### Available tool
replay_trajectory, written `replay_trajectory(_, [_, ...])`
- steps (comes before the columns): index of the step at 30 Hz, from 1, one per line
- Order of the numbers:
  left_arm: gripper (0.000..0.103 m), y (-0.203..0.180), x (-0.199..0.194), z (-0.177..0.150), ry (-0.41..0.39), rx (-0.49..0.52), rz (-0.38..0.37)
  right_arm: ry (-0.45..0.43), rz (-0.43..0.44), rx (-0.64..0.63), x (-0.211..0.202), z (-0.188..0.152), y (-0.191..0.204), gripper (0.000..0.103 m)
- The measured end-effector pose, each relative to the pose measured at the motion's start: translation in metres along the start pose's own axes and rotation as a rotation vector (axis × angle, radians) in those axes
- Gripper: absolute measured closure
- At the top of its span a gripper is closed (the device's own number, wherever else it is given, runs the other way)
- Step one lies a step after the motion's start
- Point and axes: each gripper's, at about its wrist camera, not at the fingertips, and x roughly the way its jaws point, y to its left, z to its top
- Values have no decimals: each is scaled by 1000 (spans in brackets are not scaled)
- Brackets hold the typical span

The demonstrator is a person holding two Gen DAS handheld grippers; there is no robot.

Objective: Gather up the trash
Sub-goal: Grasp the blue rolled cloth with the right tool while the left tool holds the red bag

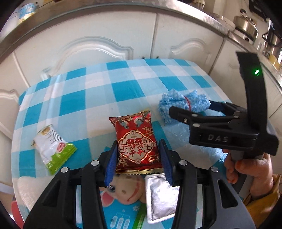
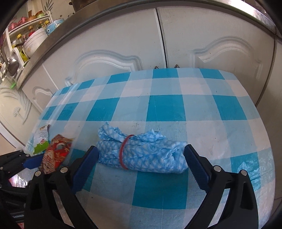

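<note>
A: What does the surface look like?

B: It wears a cloth of blue and white checks, smudged in places; its far edge meets white cabinet doors with raised arched panels, and a steel-edged counter runs above them.

A: And on that counter?

B: In the left wrist view, a steel pot far right and a pale blue tub far left; in the right wrist view, a rack of jars and a white bowl.

A: Where is the trash?

B: A red snack packet sits between the fingers of the left gripper; the blue pads press its two sides, so it is gripped — its far end stands above the cloth. A white and green wrapper lies flat well to its left. Under the gripper shows a blue cartoon-printed bag with a silver foil packet on it.

A: And the other hand?

B: The right gripper stands wide open around a bundle of blue patterned cloth tied with a red rubber band; the fingers sit at either end of it, the right one just at the bundle's tip, and I cannot tell whether either touches. A hand holds its handle.
</note>
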Motion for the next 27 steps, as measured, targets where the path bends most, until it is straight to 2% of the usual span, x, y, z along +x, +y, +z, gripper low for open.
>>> replay_trajectory(6, [56,18,-31,-11,-71,-98,-21,9,-36,-32,2,-1,3,10])
replay_trajectory(8, [56,21,-40,-16,-84,-120,-30,6,-41,-37,1,-1,3,17])
replay_trajectory(15, [56,31,-59,-46,-90,-188,-58,-1,-32,-46,-2,-3,0,28])
replay_trajectory(27, [56,56,-99,-100,-121,-261,-44,-36,1,-14,-13,-10,-9,54])
